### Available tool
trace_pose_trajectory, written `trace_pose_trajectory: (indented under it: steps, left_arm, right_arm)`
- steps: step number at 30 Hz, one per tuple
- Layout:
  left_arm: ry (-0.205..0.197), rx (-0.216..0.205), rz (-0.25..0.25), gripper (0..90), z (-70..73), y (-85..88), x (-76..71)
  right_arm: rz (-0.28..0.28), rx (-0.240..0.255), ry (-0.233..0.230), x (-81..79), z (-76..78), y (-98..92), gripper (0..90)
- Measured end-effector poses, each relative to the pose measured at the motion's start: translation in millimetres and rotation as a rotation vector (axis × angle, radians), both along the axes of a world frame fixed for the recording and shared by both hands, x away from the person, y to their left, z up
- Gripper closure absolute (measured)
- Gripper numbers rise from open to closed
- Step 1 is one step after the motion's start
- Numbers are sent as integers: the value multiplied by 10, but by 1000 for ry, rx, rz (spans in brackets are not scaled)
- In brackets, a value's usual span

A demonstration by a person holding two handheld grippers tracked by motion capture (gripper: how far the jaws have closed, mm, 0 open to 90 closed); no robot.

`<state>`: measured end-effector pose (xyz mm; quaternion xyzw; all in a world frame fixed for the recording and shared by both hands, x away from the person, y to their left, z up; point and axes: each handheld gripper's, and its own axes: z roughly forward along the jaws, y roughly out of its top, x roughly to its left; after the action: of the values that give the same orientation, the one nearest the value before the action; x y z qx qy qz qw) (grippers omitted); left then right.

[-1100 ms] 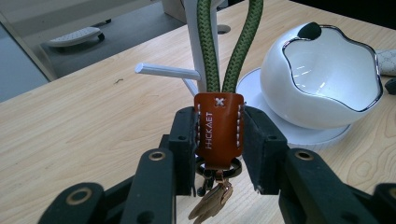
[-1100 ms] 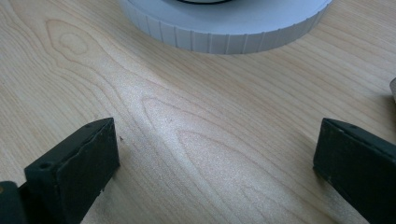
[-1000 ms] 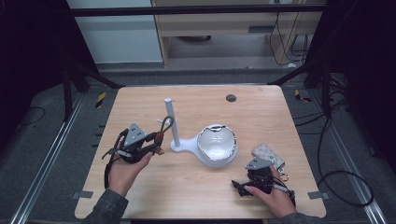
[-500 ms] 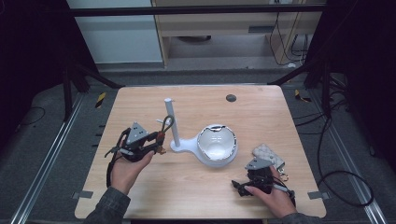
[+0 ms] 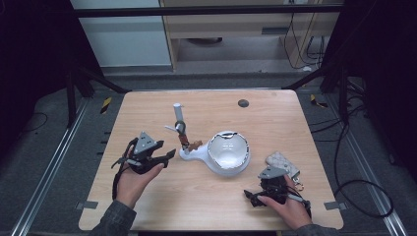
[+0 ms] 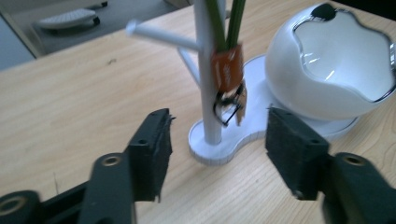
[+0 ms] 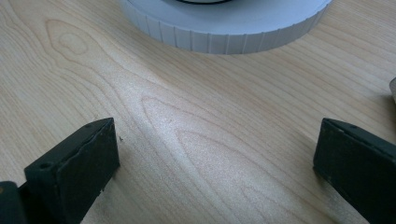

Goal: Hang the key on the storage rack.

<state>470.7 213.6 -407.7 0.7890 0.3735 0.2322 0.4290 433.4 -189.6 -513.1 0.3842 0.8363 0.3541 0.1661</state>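
A white stand (image 5: 178, 114) with a thin post and side pegs rises from a white base that also carries a round white bowl (image 5: 228, 153). A key strap (image 5: 182, 136) with green cords, an orange tag (image 6: 227, 68) and a dark metal clip hangs against the post (image 6: 206, 100). My left gripper (image 5: 164, 156) sits just left of the base, and its jaws have just been opening. In the left gripper view, the left gripper (image 6: 219, 128) is open, short of the post, with nothing between its pads. My right gripper (image 5: 252, 195) rests open near the front edge, and in the right gripper view, the right gripper (image 7: 215, 154) faces the ribbed rim of the base (image 7: 224, 39).
A pale quilted pouch (image 5: 282, 161) lies beside my right hand. A small dark round spot (image 5: 243, 103) marks the far side of the wooden table (image 5: 275, 123). Dark frame legs and cables stand around the table.
The left gripper's jaws have opened and drawn back slightly from the post. The strap it held up to the stand now hangs there by itself. The right hand has not moved.
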Motion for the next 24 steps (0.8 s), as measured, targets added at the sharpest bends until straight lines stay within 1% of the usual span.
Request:
trace_pose_trajectory:
  steps: [1, 2, 3, 4, 5, 6, 7, 8, 9, 10, 11, 12, 13, 14, 15, 16, 17, 18, 19, 20, 21, 22, 23, 24]
  left_arm:
    - [5, 5, 19, 343, -111, 47, -3]
    - [5, 5, 19, 318, -111, 47, -3]
    - [11, 18, 31, 291, -174, 75, 1]
    - [21, 21, 42, 291, -240, 111, 10]
    - [42, 5, 56, 267, -320, 163, 27]
    - [53, -4, 66, 247, -380, 209, 45]
    - [66, -9, 88, 220, -474, 280, 78]
    - [66, -9, 88, 205, -474, 280, 78]
    - [88, -7, 106, 190, -546, 354, 117]
    - [88, -7, 106, 175, -546, 354, 117]
    - [112, -7, 106, 161, -598, 402, 133]
    - [121, -13, 101, 154, -625, 417, 135]
    - [121, -13, 101, 144, -625, 417, 135]
    - [133, -12, 98, 144, -654, 428, 140]
    - [146, -6, 100, 130, -702, 448, 137]
    - [146, -6, 100, 125, -702, 448, 137]
    - [151, 6, 98, 119, -733, 463, 134]
    - [151, 6, 98, 112, -733, 463, 134]
    - [162, 8, 102, 100, -768, 469, 146]
    - [162, 8, 102, 92, -768, 469, 146]
    - [170, 22, 93, 90, -788, 475, 161]
    - [170, 22, 93, 89, -788, 475, 161]
    - [170, 27, 95, 86, -793, 480, 167]
    - [170, 32, 100, 86, -796, 485, 171]
  right_arm:
    - [-2, -1, 3, 12, 3, 1, 2]
    - [-2, -1, 3, 12, 3, 1, 2]
    - [0, -1, 0, 22, 1, -1, 2]
    - [0, -1, 0, 22, 1, -1, 2]
    - [0, -1, 0, 26, 1, -1, 2]
    - [0, -2, -2, 27, 0, -2, 2]
    - [-4, 0, 0, 23, 0, -2, 3]
    - [-4, 0, 0, 23, 0, -2, 3]
    - [-5, 0, -1, 26, 0, -4, 4]
    - [-5, 0, -1, 26, 0, -4, 4]
    - [6, -5, 10, 32, 13, -9, 15]
    - [13, -21, 18, 40, 34, -16, 43]
    - [13, -21, 18, 40, 34, -16, 43]
    - [15, -33, 17, 46, 61, -30, 70]
    - [3, -58, 10, 49, 162, -67, 52]
    - [3, -58, 10, 49, 162, -67, 52]
    - [-21, -73, 1, 57, 269, -108, 68]
    - [-21, -73, 1, 57, 269, -108, 68]
    - [-41, -94, -7, 88, 407, -182, 70]
    - [-47, -107, -9, 103, 447, -208, 73]
    - [-54, -129, -11, 126, 499, -240, 78]
    - [-54, -129, -11, 126, 499, -240, 78]
    - [-71, -169, -5, 177, 587, -311, 83]
    - [-71, -169, -5, 177, 587, -311, 83]
